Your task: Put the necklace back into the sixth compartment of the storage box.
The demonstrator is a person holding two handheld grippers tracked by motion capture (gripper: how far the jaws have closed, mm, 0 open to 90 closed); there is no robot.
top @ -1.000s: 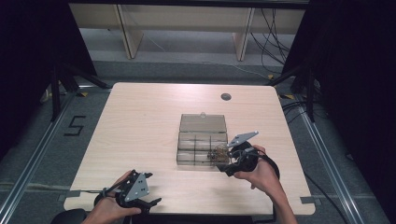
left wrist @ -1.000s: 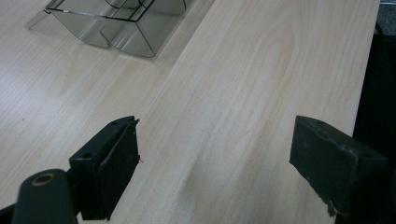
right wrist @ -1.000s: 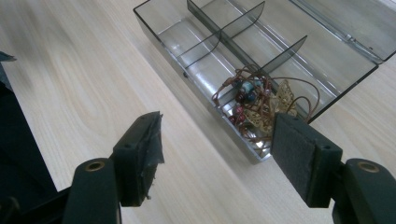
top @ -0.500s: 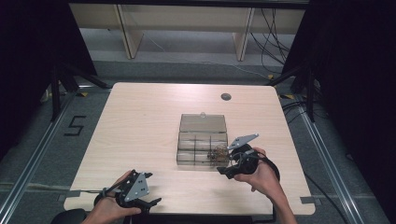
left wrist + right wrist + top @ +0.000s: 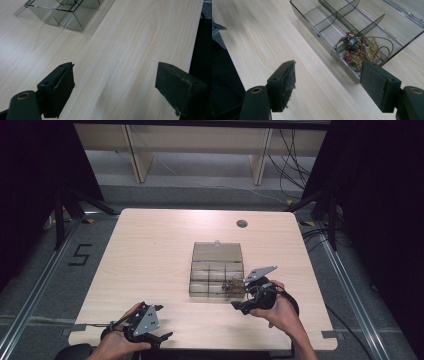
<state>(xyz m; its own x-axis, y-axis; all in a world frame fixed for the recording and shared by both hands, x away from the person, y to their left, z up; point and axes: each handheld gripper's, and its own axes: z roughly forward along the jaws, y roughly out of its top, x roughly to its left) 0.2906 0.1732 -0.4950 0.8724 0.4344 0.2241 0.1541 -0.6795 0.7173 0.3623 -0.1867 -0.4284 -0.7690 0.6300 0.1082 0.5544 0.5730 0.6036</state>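
Observation:
A smoky clear compartment box lies at mid-table with its lid open toward the far side. A tangle of beaded jewellery on brown cord with a gold pendant lies in its near right compartment. My right gripper hovers just off the box's near right corner, open and holding nothing. In the right gripper view the right gripper has its jaws spread over bare wood, with the box and jewellery just beyond. My left gripper is open near the front edge. In the left gripper view the left gripper frames bare table, with the box corner far off.
A round cable hole sits in the table's far right part. The wooden table is bare to the left of the box. Dark floor, rails and shelf legs surround the table.
My right gripper has drawn back a little toward the near edge, away from the box. The jewellery stays in its compartment. The left gripper has not moved.

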